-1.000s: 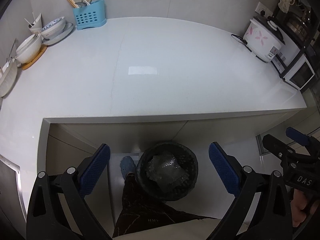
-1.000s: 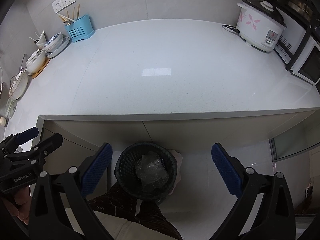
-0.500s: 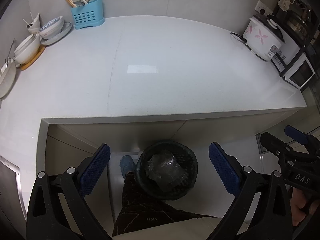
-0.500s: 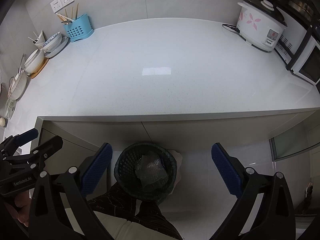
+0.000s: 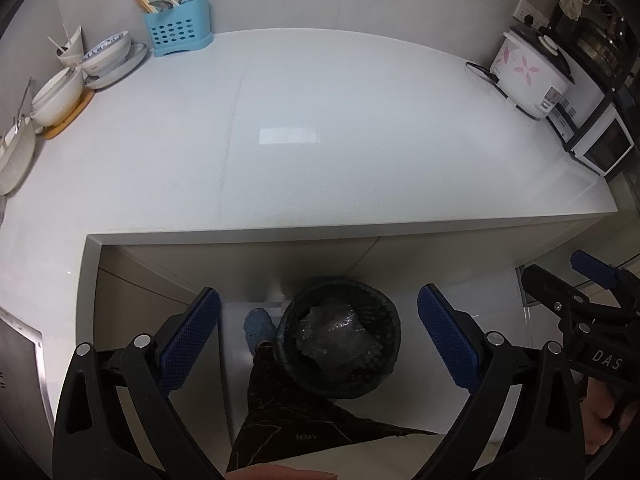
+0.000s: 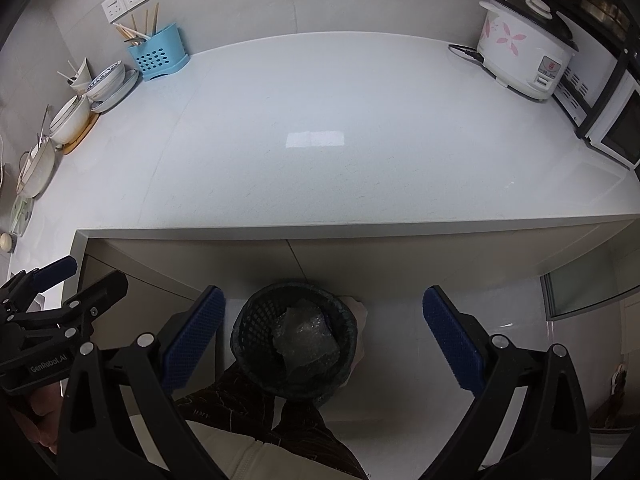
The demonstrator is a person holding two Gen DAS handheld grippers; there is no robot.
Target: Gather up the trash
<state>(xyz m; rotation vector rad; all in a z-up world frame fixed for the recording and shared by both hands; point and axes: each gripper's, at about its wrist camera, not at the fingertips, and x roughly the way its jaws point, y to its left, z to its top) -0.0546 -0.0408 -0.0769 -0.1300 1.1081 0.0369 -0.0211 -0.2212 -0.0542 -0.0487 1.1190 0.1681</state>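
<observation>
A black mesh waste bin (image 5: 384,364) (image 6: 256,320) stands on the floor below the counter's front edge, with crumpled clear plastic wrap (image 5: 336,336) (image 6: 306,338) inside it. My left gripper (image 5: 318,340) hovers high above the bin, open, nothing between its blue pads. My right gripper (image 6: 322,338) also hangs above the bin, open and empty. Each gripper shows at the edge of the other's view: the right gripper (image 5: 580,300) and the left gripper (image 6: 60,292).
The white counter (image 5: 320,140) carries a blue utensil holder (image 5: 178,32), stacked bowls (image 5: 104,60) at the left, a rice cooker (image 5: 528,76) and a microwave (image 5: 600,148) at the right. A person's dark trousers (image 5: 288,412) and shoe (image 5: 256,328) stand beside the bin.
Both views have drifted slightly; the counter sits a little higher in frame. Both grippers stay open and the bin with the wrap is unchanged.
</observation>
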